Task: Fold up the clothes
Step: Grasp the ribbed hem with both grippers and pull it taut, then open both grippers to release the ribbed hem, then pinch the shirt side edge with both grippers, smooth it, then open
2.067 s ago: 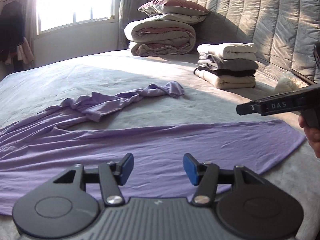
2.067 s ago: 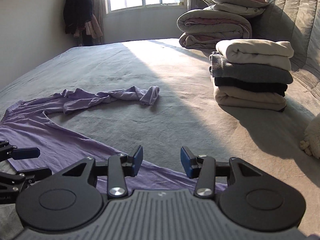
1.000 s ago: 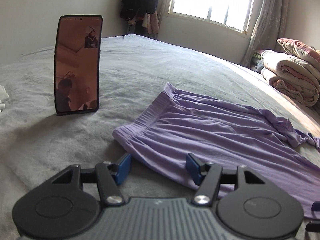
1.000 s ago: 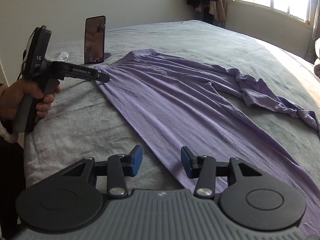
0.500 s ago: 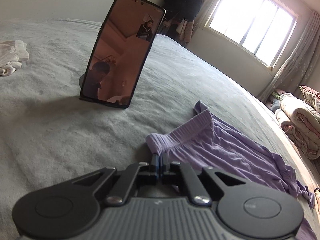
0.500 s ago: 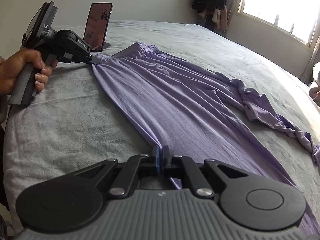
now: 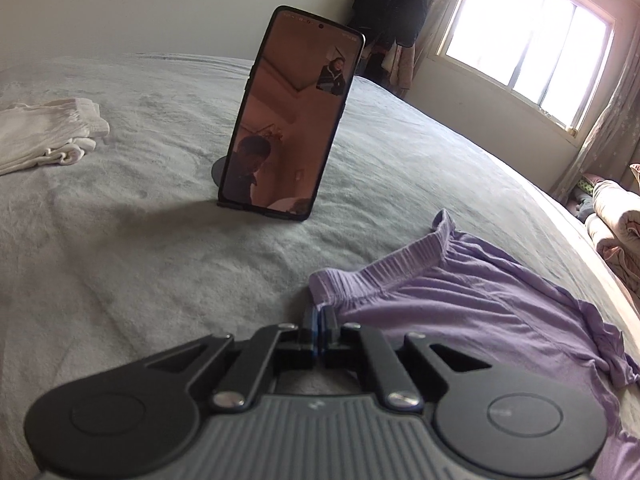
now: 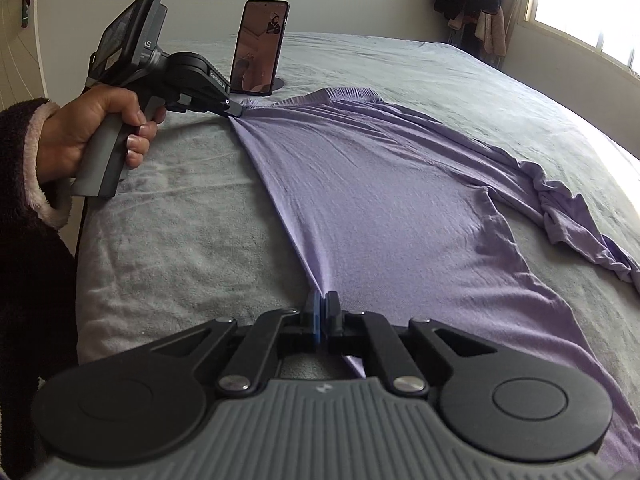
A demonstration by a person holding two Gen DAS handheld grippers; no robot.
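Along the near edge of the grey bed point(image 8: 168, 240), a long-sleeved purple shirt point(image 8: 380, 200) lay spread flat, its ribbed hem toward a phone point(image 8: 260, 48) that stood upright on a small round stand. Both tongs were clamped on the shirt's near side edge. The left tongs point(image 8: 236, 111), seen from the right wrist camera, pinched the hem corner closest to the phone; a bare left hand point(image 8: 96, 128) wrapped the grey handle, wrist emerging from a dark fleecy sleeve point(image 8: 24, 200) with a pale pink cuff, the tool angled down toward the bed. The right tongs point(image 8: 322, 312) gripped the same edge farther along, blue pads pressed together on a pinch of cloth, and the fabric ran taut in a straight crease between the two grips.

From the left wrist camera, the left tongs point(image 7: 319, 322) showed closed just under the bunched ribbed hem; the exact pinch point was hidden behind the fingers. The shirt's far sleeve point(image 8: 580, 216) lay twisted and crumpled toward the far side of the bed, its end cut off by the frame. A white cloth point(image 7: 44, 136) lay near the bed's left edge, partly out of view. Dark garments point(image 7: 392, 4) hung in the corner by a bright window point(image 7: 520, 40), too dim to make out. The right hand was not visible.
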